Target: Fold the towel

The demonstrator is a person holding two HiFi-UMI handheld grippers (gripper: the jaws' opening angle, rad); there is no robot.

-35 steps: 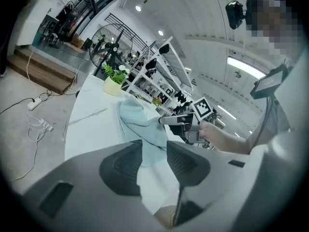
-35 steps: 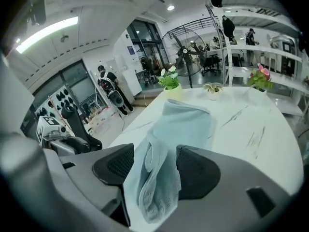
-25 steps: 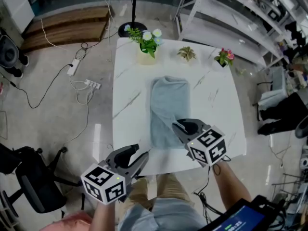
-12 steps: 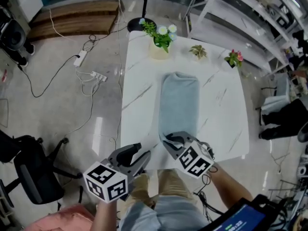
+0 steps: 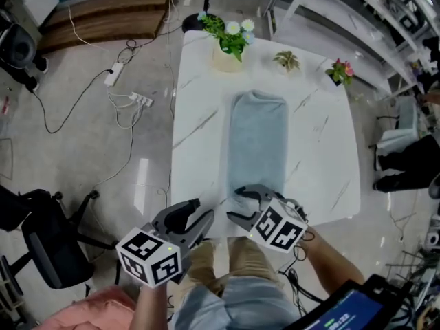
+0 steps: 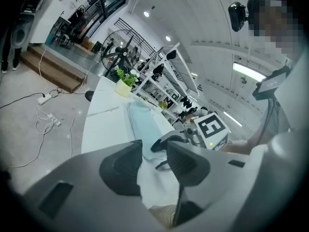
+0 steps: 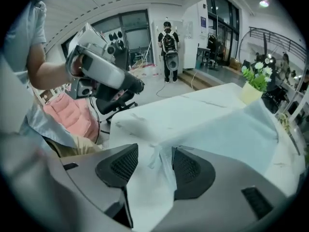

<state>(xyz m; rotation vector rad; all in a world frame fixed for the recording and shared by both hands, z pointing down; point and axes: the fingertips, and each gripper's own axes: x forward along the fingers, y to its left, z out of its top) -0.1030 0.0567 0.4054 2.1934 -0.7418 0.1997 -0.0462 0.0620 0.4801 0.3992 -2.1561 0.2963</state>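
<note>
White, grey-veined table [image 5: 199,115] stands on a glossy concrete floor [image 5: 82,150]. Metal shelving [image 5: 357,19] runs along the right side of the room. A power strip [image 5: 141,100] with trailing cables lies on the floor to the left of the table, and a black office chair [image 5: 48,246] stands at the lower left.

Three potted plants line the far edge of the table:
- a white-flowered plant [image 5: 230,43] at the left;
- a small green plant [image 5: 287,62] in the middle;
- a pink-flowered plant [image 5: 340,71] at the right.

The towel [image 5: 258,139] is light blue and lies flat as a long, narrow strip down the middle of the table. Its far end stops short of the pots. Its near end reaches the near edge of the table.

The right gripper [image 5: 235,205] points down at the near end of the towel. Its jaws have just been opening and now stand apart. A raised ridge of the towel's near edge sits between them, but the cloth is not clamped.

The left gripper [image 5: 204,210] is at the near edge of the table, left of the towel and near the right gripper. Its jaws are wide apart and grip nothing. It does not touch the towel.
</note>
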